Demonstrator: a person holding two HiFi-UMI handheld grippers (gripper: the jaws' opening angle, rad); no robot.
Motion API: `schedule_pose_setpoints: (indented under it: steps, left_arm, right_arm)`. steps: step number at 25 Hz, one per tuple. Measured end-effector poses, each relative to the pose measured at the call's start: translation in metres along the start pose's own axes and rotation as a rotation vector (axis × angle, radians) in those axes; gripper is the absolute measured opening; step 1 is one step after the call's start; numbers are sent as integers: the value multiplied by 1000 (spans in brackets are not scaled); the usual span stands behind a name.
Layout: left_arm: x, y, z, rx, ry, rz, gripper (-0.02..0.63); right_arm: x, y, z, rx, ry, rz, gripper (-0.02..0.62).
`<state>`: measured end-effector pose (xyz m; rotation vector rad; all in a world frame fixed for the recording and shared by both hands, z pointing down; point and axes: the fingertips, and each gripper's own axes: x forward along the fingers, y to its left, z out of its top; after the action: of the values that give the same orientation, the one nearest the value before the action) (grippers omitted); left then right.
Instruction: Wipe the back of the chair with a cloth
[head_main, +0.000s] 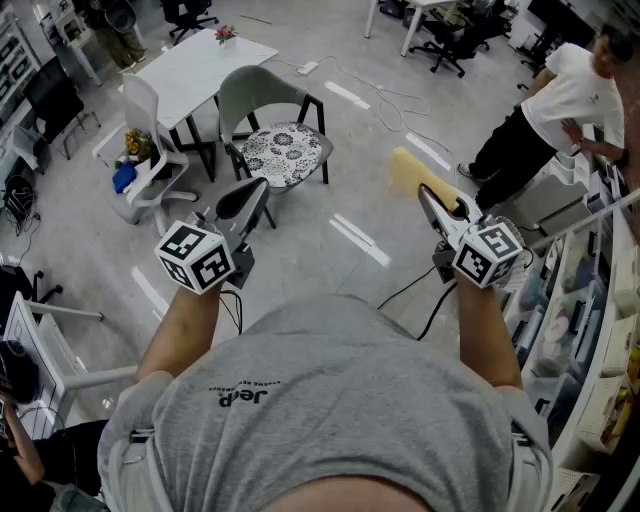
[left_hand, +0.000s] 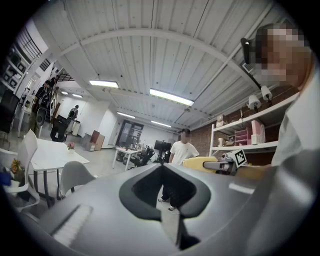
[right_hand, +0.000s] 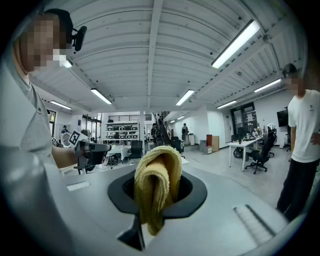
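Open office floor, grey concrete with white tape marks. Head view: the chair (head_main: 270, 130) has a pale grey shell, patterned seat pad and dark legs. It stands well apart from both grippers, with a white table (head_main: 205, 65) just behind it and a bystander (head_main: 560, 100) far off to its right. The left gripper (head_main: 245, 205) hangs short of the chair, and the right gripper (head_main: 432, 205) is further to the chair's right, with the yellow cloth (head_main: 412, 170) poking forward. Left gripper view: jaws together, nothing between them; the chair's curved back shows beside the table, well apart from the jaws. Right gripper view: jaws clamped on the cloth, which is folded into a thick loop with a terry-like nap and a tail hanging below; no chair in sight. Progress, as I read it: cloth in hand, wiping not started — no contact with the chair back, so the whole wipe is left.
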<state>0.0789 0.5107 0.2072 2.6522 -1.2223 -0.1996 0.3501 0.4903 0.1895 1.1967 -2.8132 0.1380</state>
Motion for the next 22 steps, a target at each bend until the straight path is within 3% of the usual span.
schedule_pose_setpoints:
  steps: [14, 22]
  left_arm:
    - [23, 4, 0, 13, 5, 23, 31]
    - [49, -19, -6, 6, 2, 44, 31]
  right_arm:
    - [0, -26, -2, 23, 9, 13, 51]
    - [-17, -52, 2, -7, 5, 30, 52]
